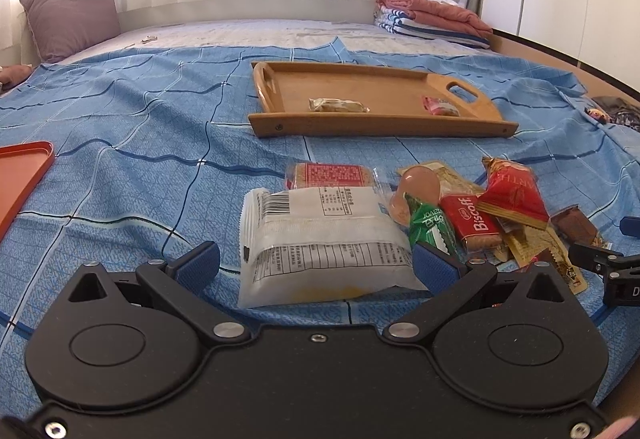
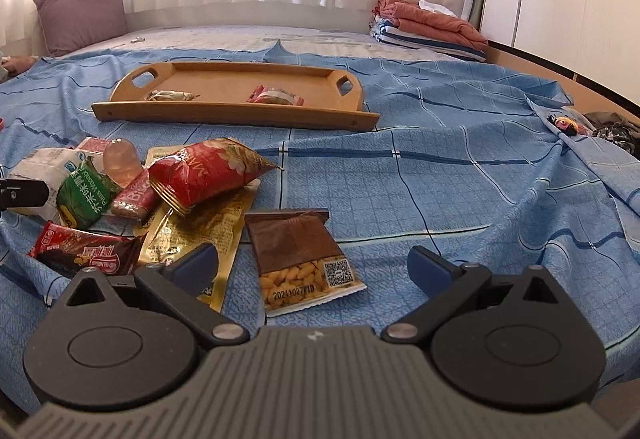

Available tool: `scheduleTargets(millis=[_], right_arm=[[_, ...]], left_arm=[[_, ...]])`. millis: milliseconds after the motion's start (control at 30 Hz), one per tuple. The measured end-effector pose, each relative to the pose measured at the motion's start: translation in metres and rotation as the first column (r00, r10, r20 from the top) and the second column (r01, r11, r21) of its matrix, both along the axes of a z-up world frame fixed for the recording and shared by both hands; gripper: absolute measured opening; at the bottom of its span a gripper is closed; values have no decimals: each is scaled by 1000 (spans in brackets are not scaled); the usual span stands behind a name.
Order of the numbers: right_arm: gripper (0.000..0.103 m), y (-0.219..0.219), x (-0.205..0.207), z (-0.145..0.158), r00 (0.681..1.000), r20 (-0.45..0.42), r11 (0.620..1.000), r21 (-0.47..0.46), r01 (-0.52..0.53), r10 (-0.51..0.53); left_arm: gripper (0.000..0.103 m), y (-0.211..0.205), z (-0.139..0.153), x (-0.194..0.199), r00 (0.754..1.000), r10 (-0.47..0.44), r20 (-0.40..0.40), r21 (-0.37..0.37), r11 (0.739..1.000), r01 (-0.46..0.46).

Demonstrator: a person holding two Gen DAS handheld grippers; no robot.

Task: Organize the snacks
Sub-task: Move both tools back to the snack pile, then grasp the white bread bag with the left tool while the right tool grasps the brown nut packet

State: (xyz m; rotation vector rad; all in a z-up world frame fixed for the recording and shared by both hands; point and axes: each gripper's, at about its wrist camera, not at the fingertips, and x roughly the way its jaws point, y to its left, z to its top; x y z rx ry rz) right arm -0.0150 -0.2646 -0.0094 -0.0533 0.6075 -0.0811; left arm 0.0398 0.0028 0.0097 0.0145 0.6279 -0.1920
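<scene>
Left wrist view: left tongs (image 1: 316, 265) are spread wide and empty, straddling the near end of the white packet (image 1: 320, 239), whose long axis runs straight ahead toward the wooden tray (image 1: 380, 127) on the bed.

Right wrist view: right tongs (image 2: 314, 269) gape wide, holding nothing; the brown nut packet (image 2: 300, 259) lies between the blue pads, slightly left of centre, long axis pointing away. Each packet sits nearest its own tongs.

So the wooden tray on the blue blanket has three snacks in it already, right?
Not quite. The wooden tray on the blue blanket holds two snacks, not three: a pale wrapped one and a pink wrapped one. The right wrist view shows this clearly, and the left wrist view agrees.
</scene>
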Motion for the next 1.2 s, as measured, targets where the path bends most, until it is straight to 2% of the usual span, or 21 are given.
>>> scheduleTargets(millis=[300,567,733,1100,1200], right_arm=[[103,0,9,-4,1000,4,1000,17,5,-5],[103,-9,11,-9,999,-13,996,88,31,-30],[103,-7,12,-10,1000,-11,996,80,29,-28],[103,-8,21,-9,999,-35,997,81,2,1],[101,-9,22,-9,999,-32,996,91,-8,11]], left_arm=[[103,-6,-11,4,999,41,-23,-14,999,-41],[103,-15,-15,5,999,31,-17,19,999,-30],[103,-22,-17,8,999,35,-10,47,998,-35],[103,-19,-18,14,999,48,-7,23,999,-48],[97,-17,-17,13,999,47,-2,12,999,-47]])
